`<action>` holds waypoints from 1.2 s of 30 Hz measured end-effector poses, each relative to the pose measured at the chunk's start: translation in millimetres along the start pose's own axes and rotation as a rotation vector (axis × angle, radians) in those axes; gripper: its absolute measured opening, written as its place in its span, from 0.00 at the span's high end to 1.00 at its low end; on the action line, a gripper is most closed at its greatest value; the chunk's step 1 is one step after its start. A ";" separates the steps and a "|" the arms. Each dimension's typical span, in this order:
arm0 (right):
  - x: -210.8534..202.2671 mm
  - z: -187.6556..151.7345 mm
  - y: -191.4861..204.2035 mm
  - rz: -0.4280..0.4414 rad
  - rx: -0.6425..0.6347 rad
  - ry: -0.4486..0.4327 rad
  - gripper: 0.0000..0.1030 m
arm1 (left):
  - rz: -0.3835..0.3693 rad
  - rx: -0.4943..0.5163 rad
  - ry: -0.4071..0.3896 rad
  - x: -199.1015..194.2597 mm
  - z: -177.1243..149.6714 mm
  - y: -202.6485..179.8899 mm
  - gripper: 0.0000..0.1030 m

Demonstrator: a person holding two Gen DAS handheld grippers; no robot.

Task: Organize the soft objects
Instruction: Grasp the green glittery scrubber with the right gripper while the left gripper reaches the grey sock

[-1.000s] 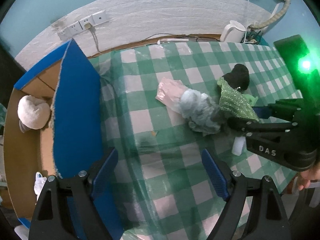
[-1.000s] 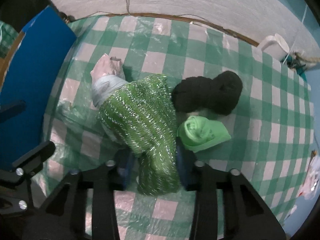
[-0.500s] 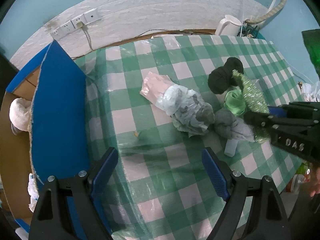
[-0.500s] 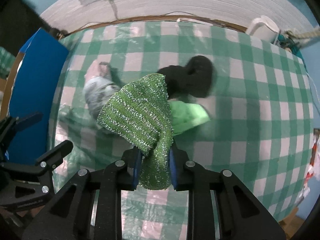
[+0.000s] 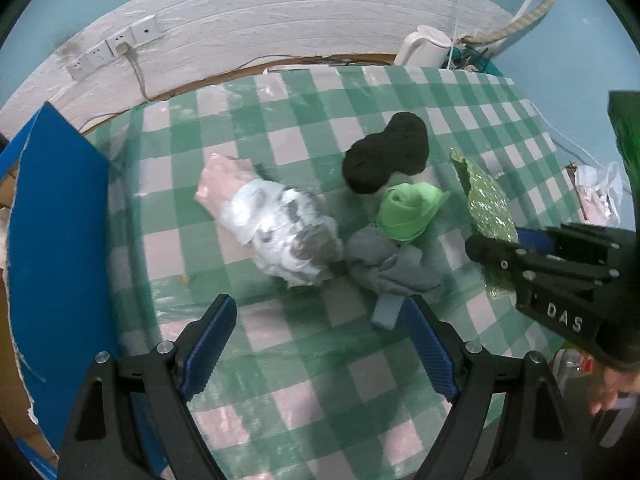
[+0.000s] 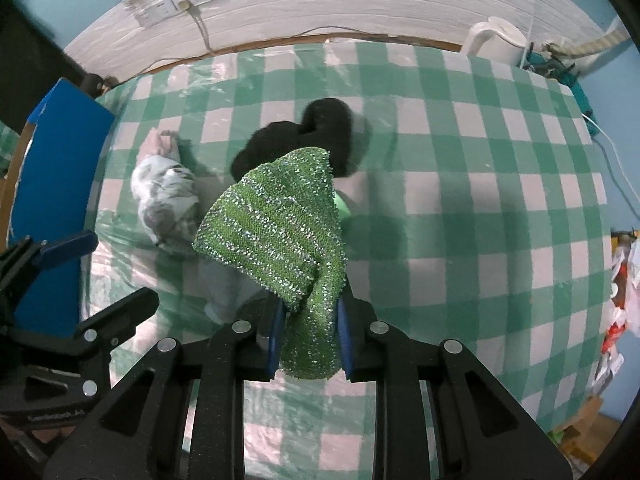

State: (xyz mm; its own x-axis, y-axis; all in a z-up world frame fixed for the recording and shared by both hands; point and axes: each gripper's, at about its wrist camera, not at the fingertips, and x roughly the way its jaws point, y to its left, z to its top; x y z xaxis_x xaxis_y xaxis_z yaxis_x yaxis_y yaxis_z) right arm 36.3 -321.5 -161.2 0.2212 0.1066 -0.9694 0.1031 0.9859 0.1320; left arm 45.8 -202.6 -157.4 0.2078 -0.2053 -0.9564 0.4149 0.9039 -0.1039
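The right gripper (image 6: 306, 334) fingers have clamped the sparkly green knitted cloth (image 6: 280, 232) and lifted it off the desk; the left gripper (image 5: 320, 344) fingers gape empty.

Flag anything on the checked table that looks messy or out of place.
The soft items lie in a loose heap: a black bundle, a green roll, a grey rag and a crumpled plastic-wrapped bundle. The right gripper holds a sparkly green cloth.
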 end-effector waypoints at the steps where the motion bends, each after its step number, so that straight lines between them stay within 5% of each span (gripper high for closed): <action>1: -1.1 -1.7 -2.3 -0.003 0.003 -0.002 0.79 | 0.001 -0.002 0.002 1.6 2.0 -3.2 0.16; 14: -7.4 -18.2 -28.2 -0.028 0.045 -0.010 0.79 | -0.077 -0.138 0.067 22.9 21.4 -14.4 0.16; 25: -7.1 -20.7 -30.6 -0.029 0.061 -0.010 0.79 | -0.096 -0.143 0.122 55.7 23.0 -27.4 0.20; 33: -7.0 -19.3 -28.1 -0.025 0.051 -0.012 0.79 | -0.108 -0.126 0.131 57.3 18.0 -18.7 0.73; 36: -7.5 -19.3 -26.6 -0.026 0.046 -0.012 0.79 | -0.115 -0.109 0.130 54.3 13.4 -14.2 0.77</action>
State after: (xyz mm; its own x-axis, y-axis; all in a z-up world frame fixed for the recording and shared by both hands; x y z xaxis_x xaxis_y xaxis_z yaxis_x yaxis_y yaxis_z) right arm 13.2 -346.0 -161.4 0.2297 0.0788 -0.9701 0.1537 0.9813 0.1161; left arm 63.0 -231.6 -204.2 0.0454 -0.2658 -0.9630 0.3295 0.9140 -0.2367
